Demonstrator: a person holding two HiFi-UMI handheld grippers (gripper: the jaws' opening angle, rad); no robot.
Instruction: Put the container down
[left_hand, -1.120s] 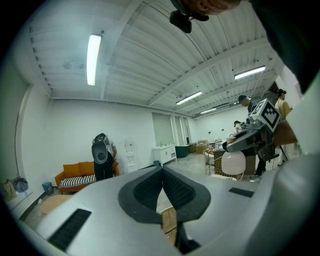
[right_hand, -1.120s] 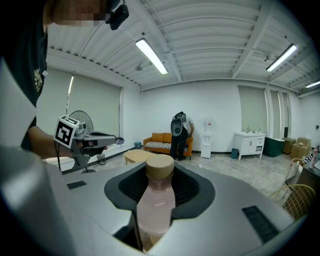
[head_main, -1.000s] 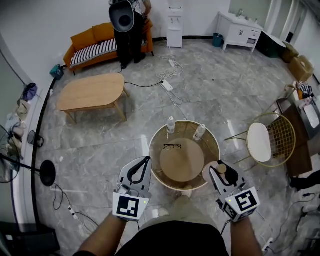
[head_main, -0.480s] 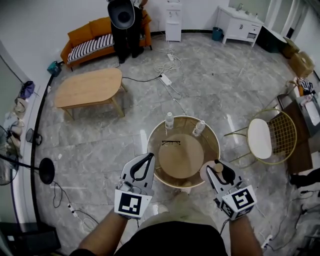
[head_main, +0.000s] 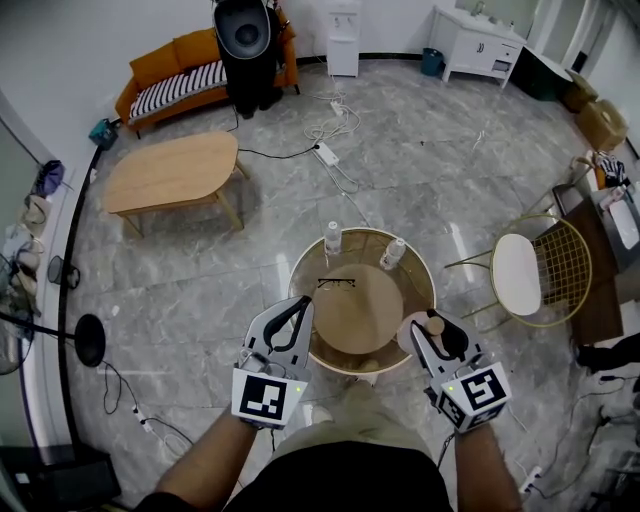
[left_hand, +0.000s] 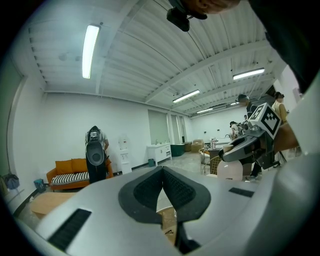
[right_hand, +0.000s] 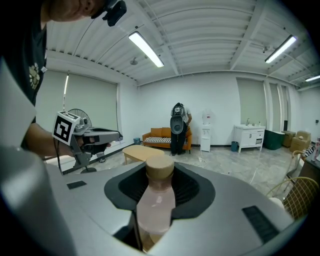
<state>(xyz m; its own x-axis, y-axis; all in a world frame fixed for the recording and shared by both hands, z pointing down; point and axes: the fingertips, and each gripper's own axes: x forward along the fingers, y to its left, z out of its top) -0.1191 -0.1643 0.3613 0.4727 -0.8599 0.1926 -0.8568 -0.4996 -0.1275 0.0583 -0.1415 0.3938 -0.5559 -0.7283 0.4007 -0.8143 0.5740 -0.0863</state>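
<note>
No words, numbers or brand names are showing legibly in any view. The only printed signs are the black-and-white square markers on the cubes of the left gripper and the right gripper, and these are carrying block patterns rather than letters or digits. The pale container sitting in the right gripper's jaws is turning no legible print toward the cameras, and any labels on the two bottles at the far edge of the round desk are appearing too small to read.
</note>
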